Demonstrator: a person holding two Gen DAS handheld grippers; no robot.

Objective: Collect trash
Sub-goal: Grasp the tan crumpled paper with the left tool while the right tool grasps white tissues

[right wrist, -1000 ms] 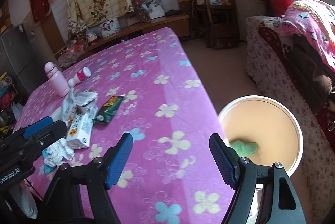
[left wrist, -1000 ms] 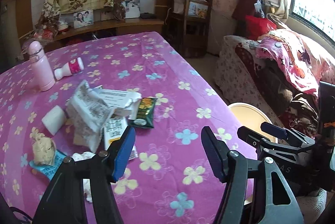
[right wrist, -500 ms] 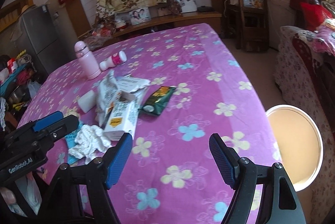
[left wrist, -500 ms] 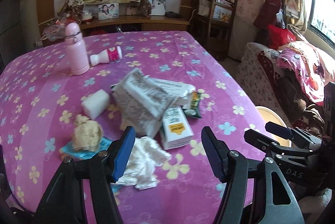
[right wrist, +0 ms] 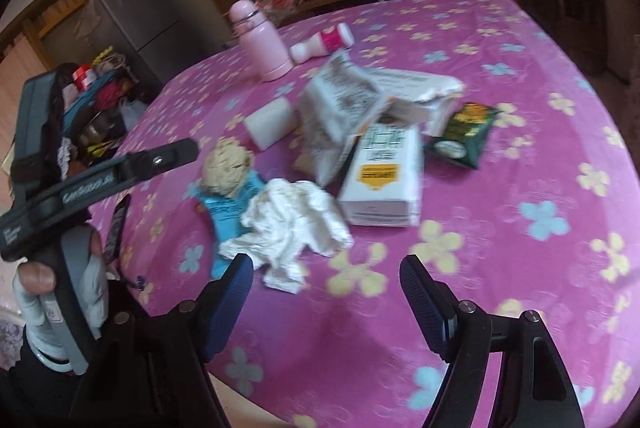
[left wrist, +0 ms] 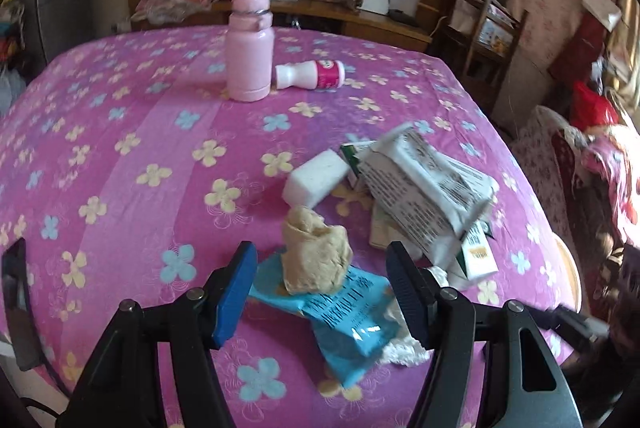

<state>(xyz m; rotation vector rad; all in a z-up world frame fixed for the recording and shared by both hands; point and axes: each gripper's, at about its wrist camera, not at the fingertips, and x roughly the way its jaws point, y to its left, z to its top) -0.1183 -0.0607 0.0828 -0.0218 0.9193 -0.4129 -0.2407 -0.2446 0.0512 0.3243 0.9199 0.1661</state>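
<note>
Trash lies in a heap on the pink flowered tablecloth [left wrist: 132, 164]. My left gripper [left wrist: 322, 288] is open just short of a tan crumpled paper ball [left wrist: 316, 256], which rests on a blue wrapper [left wrist: 348, 320]. My right gripper [right wrist: 328, 292] is open and empty, close in front of a crumpled white tissue [right wrist: 292, 224]. Behind the tissue lie a white carton [right wrist: 384, 176], a crumpled grey printed bag [right wrist: 340, 100], a green snack packet [right wrist: 462, 132] and a white block [right wrist: 272, 120]. One of the left gripper's fingers [right wrist: 172, 153] reaches in beside the tan ball [right wrist: 228, 164], apart from it.
An upright pink bottle [left wrist: 250, 48] and a small toppled white bottle with a pink label [left wrist: 312, 74] stand farther back. A bin's rim [left wrist: 570, 268] shows past the table's right edge. A dark flat object [right wrist: 116, 224] lies at the near left edge. Shelves and a chair line the walls.
Both grippers have swung left from the bin side of the table and come lower over the trash heap. The bin has left the right wrist view. Both stay open as before.
</note>
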